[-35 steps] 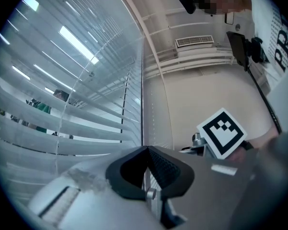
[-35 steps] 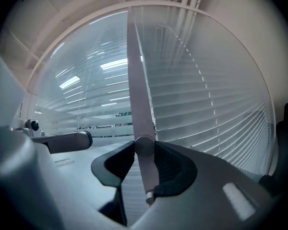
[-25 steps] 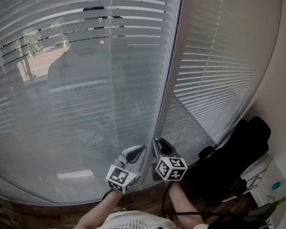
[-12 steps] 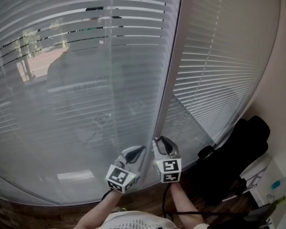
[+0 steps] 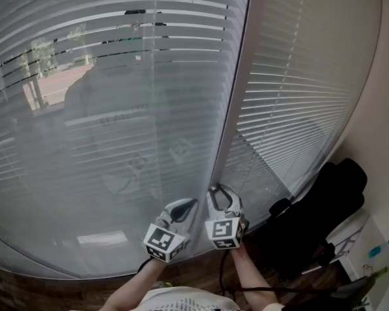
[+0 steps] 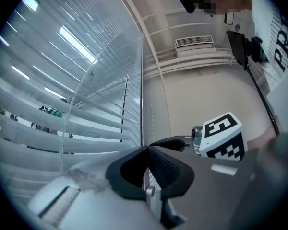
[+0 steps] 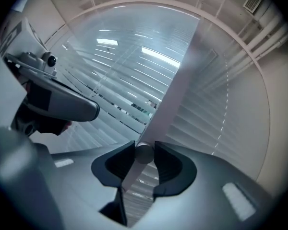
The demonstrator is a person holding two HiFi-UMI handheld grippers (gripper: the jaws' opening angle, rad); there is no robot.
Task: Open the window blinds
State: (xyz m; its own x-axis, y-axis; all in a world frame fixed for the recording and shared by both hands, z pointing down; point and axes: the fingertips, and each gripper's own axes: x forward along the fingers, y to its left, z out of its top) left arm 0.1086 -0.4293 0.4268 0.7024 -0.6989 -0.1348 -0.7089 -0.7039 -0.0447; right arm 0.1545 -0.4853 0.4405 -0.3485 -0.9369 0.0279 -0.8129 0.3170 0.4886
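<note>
Found the right gripper's [image 7: 144, 146] jaws set fairly wide and pressed from both sides on a small round grey knob [image 7: 144, 153], low in the right gripper view. Found the left gripper's [image 6: 147, 148] black ribbed jaws shut tip to tip, with nothing between.

Saw both grippers side by side at the bottom centre of the head view, aimed at the window, with black-and-white marker cubes turned toward the camera and a forearm [image 5: 251, 282] behind the right one. Noted smooth grey moulded bodies and dark, finely ridged pads.

Saw the white horizontal slatted blinds [image 5: 117, 115] across the upper left and centre of the head view, fully lowered, with slats partly tilted and slivers of outdoors between. Saw a second panel [image 5: 298, 89] at upper right, past a pale upright frame post [image 5: 238, 76], with slats flat and opaque.
</note>
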